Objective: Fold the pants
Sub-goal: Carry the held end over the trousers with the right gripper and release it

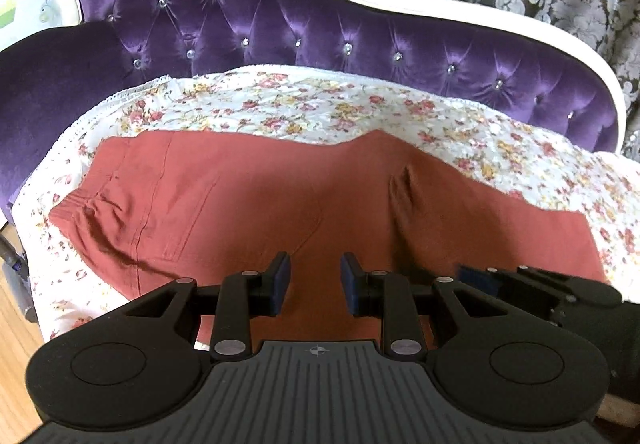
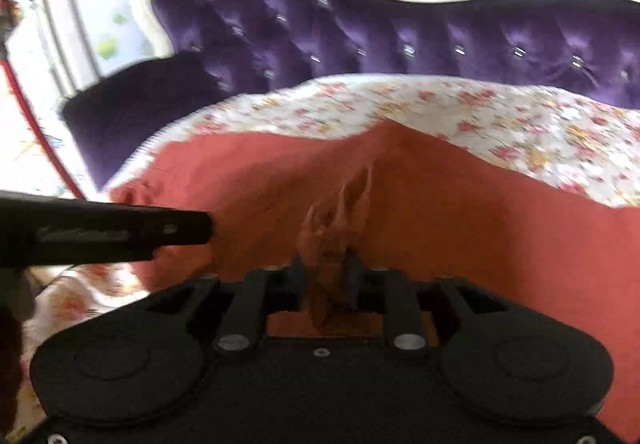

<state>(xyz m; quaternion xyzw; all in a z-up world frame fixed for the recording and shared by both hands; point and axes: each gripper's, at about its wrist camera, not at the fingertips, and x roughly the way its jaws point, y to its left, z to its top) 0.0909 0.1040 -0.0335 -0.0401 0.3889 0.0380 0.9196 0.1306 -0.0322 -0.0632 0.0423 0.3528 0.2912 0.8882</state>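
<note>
Rust-red pants (image 1: 248, 200) flat on the floral cover (image 1: 304, 104) of a purple sofa (image 1: 224, 4), long axis left to right (waistband leftward), left gripper (image 1: 315, 282) spread above them, right gripper (image 2: 326, 278) pinching a bunched fold of pants

My left wrist camera sits just behind my left gripper (image 1: 315, 286) and looks forward along its fingers, angled down at the pants (image 1: 248, 204) from close above the near edge, with the purple sofa back (image 1: 248, 16) filling the top of its view. My right wrist camera sits behind my right gripper (image 2: 326, 280), faces the same way, and is closer to the cloth; its picture is blurred. Both views share the pants, the floral cover (image 1: 320, 104) and the tufted sofa back. My right gripper shows at the lower right edge of the left view, and my left gripper enters the right view from its left side
</note>
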